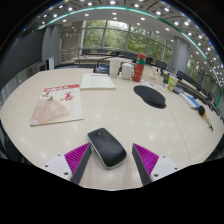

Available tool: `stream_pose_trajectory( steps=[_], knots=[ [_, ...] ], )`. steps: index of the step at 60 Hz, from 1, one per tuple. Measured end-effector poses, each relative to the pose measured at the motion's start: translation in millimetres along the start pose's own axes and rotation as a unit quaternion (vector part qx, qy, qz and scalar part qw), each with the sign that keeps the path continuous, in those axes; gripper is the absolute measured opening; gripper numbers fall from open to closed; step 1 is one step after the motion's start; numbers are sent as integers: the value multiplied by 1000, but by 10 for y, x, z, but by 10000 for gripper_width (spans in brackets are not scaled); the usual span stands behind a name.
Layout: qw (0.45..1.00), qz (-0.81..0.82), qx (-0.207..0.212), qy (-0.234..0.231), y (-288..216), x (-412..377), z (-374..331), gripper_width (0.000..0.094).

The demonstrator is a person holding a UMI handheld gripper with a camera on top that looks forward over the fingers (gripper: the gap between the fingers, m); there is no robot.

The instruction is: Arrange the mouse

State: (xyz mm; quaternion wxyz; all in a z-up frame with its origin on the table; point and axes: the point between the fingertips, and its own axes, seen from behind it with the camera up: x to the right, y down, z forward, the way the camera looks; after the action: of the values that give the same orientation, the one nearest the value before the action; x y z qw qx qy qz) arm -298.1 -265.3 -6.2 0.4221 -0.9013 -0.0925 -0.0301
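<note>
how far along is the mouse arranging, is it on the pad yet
Not yet. Done: nothing visible so far; the black mouse pad lies bare, well beyond the fingers. In hand: the mouse sits on the table between the open gripper fingers, with a gap at each side, so it is not gripped. Left, most likely: closing on it, then carrying it to the pad.

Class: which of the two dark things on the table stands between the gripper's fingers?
The computer mouse; the flat oval mouse pad lies farther off, beyond the open gripper.
</note>
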Motion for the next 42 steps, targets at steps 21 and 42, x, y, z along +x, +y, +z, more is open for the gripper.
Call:
stream_pose_trajectory(
  steps=[21,42],
  knots=[
    [999,41,-7,-29,-195,1,364,470],
    [998,32,30,-56,-900,30,162,315]
  ],
)
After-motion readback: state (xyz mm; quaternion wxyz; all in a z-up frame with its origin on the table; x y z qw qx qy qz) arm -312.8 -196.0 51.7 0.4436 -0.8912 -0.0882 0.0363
